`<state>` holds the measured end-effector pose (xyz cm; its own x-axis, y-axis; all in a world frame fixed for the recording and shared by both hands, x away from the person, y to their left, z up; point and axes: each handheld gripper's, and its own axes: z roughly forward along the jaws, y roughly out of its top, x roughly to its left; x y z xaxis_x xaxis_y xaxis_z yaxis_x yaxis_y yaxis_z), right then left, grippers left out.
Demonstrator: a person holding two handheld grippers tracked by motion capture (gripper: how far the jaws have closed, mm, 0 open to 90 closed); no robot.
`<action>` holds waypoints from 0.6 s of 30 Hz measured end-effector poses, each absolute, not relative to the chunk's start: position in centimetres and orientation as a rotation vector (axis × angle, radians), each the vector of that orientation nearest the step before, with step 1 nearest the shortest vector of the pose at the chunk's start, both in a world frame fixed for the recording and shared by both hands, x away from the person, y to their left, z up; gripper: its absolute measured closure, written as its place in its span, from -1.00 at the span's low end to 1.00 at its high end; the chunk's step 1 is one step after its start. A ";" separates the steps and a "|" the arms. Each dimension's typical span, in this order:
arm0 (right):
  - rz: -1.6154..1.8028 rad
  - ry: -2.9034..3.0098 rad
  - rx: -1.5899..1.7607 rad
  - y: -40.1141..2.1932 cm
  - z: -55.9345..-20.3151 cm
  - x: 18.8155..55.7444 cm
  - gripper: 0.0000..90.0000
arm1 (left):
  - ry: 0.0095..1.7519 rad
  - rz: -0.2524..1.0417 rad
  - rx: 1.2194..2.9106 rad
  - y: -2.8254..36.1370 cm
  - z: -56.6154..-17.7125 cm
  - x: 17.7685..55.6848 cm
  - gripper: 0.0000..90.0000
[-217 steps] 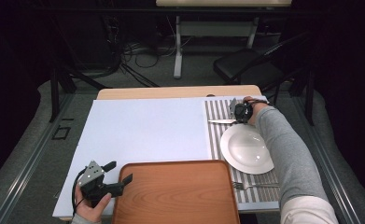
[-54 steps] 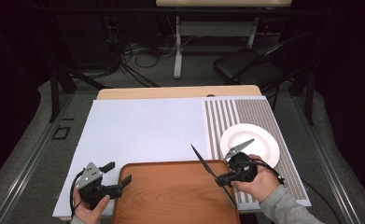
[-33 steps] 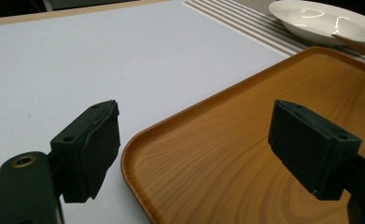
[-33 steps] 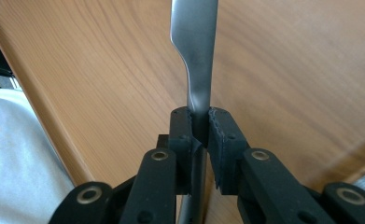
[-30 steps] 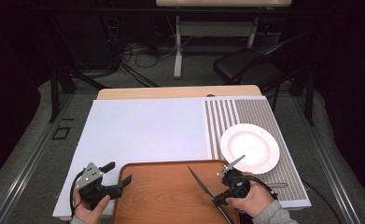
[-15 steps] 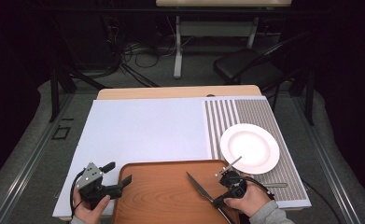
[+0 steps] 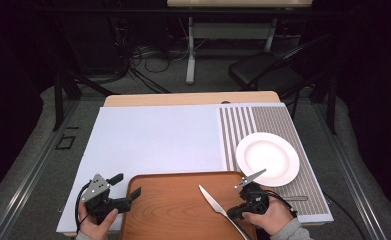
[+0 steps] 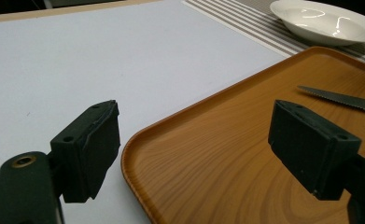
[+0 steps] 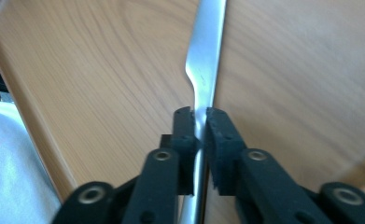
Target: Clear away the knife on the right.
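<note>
My right gripper (image 7: pixel 234 215) is shut on the handle of a steel knife (image 7: pixel 214 201) at the right end of the brown wooden tray (image 7: pixel 173 205). Its jaws have just been closing tighter on it. In the right gripper view both pads pinch the knife (image 9: pixel 208 42) edge-on over the tray (image 9: pixel 101 70), and the right gripper (image 9: pixel 198 116) points along the blade. My left gripper (image 7: pixel 127 185) stands open at the tray's near left corner, holding nothing. Between the left gripper's (image 8: pixel 196 116) jaws lies the tray rim (image 8: pixel 138 140), and the knife tip (image 8: pixel 339 97) lies farther off.
A white plate (image 7: pixel 267 159) sits on a striped placemat (image 7: pixel 263 122) right of the tray, and a fork handle (image 7: pixel 295 198) lies on the mat's near edge. A pale mat (image 7: pixel 158 135) covers the table's left and middle. A black chair (image 7: pixel 268 75) stands beyond the table.
The right gripper brought the knife from the far end of the striped mat to the tray, and its blade sank towards the tray. The left gripper has not moved.
</note>
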<state>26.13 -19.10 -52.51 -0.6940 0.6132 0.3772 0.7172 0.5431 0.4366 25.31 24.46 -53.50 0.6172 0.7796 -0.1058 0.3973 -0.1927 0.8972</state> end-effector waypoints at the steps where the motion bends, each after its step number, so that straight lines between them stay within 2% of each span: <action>1: -0.883 -2.602 -1.112 -19.0 -52.5 26.1 0.97 | 0.952 0.464 1.810 24.4 -53.5 25.3 -0.63; 10: -0.847 -2.640 -1.017 -17.2 -53.9 25.7 1.00 | 0.952 0.466 1.811 24.5 -53.5 25.3 -0.63; 18: -0.868 -2.618 -1.074 -18.0 -53.9 26.1 1.00 | 0.951 0.464 1.812 24.5 -53.5 25.3 -0.63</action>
